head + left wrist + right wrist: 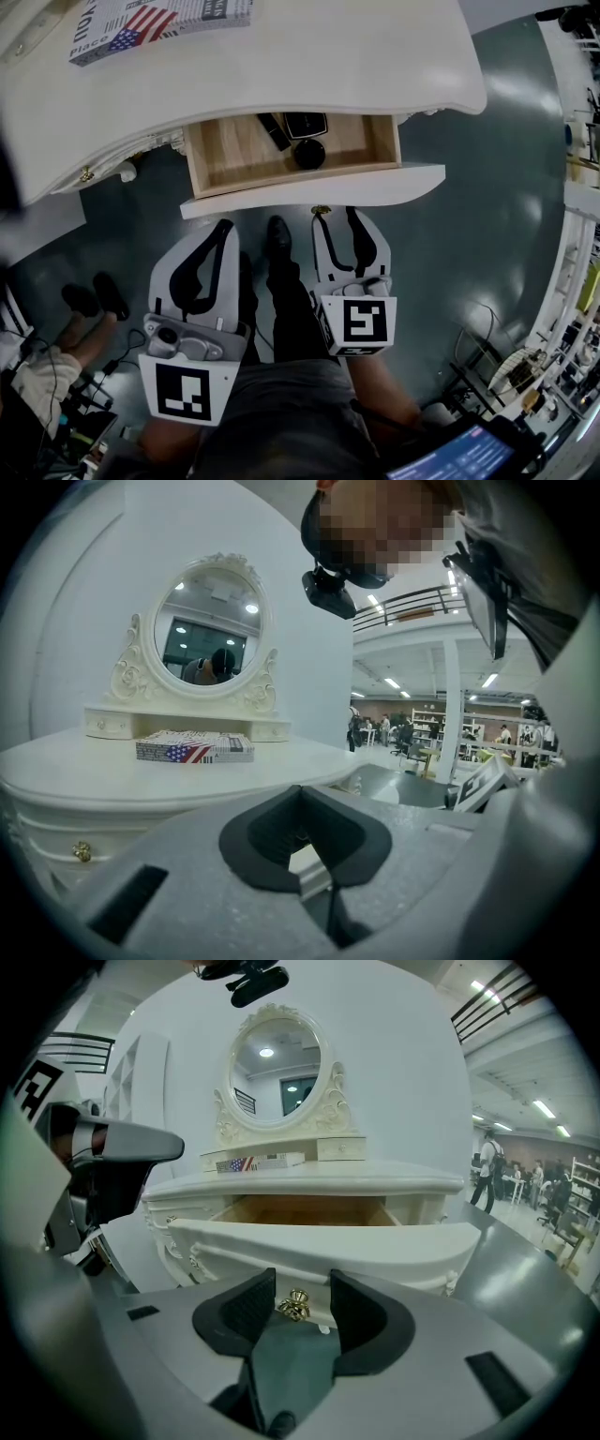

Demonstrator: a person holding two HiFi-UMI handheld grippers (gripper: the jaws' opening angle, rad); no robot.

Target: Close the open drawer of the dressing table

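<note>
Right gripper view: my right gripper [302, 1288] has its jaws spread either side of the brass knob [294, 1305], not touching it, on the drawer [375, 1246] standing open from the dressing table [309, 1180]. My left gripper [302, 791] is clenched, empty.

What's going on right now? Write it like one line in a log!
drawer: open | right gripper: open, gold knob at jaw tips, not clamped | left gripper: shut, empty

My left tool [223, 228] with jaws together, my right tool [336, 217] just beside it, jaws apart, both pointing forward
</note>
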